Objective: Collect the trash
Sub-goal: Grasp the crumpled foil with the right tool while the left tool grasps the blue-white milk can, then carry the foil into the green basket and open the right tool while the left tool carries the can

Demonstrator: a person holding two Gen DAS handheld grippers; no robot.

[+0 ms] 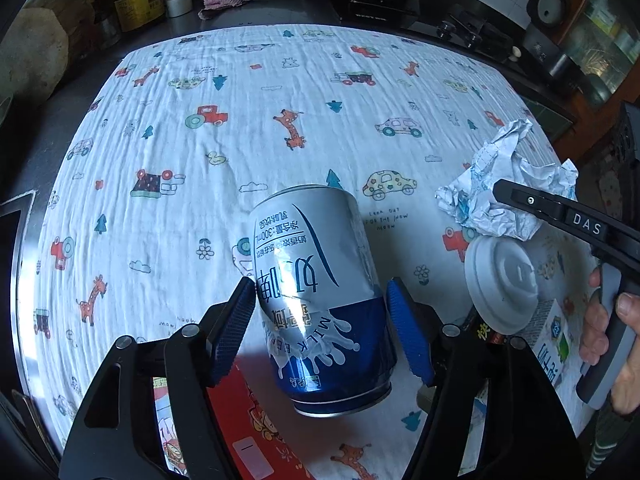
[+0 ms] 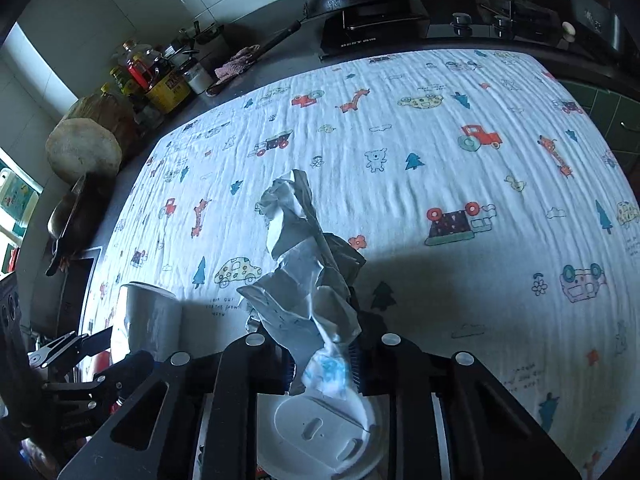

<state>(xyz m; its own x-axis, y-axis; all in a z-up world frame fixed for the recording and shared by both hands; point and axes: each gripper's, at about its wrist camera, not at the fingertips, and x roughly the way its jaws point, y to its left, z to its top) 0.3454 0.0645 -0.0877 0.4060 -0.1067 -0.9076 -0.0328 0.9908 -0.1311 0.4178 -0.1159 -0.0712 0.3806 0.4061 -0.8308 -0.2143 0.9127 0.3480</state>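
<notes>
Left fingers (image 1: 256, 300) clamp dented milk can (image 1: 316, 292), one pad each side | right fingers (image 2: 356, 364) pinch crumpled paper (image 2: 308, 280) above white lid (image 2: 320, 432)

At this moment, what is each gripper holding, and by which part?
The right gripper is shut on the crumpled paper, pinching its lower end. The left gripper holds the milk can across its sides, around mid-body.

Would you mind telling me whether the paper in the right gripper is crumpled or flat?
Crumpled: the paper is a creased wad, pinched at its lower end in the right gripper.
</notes>
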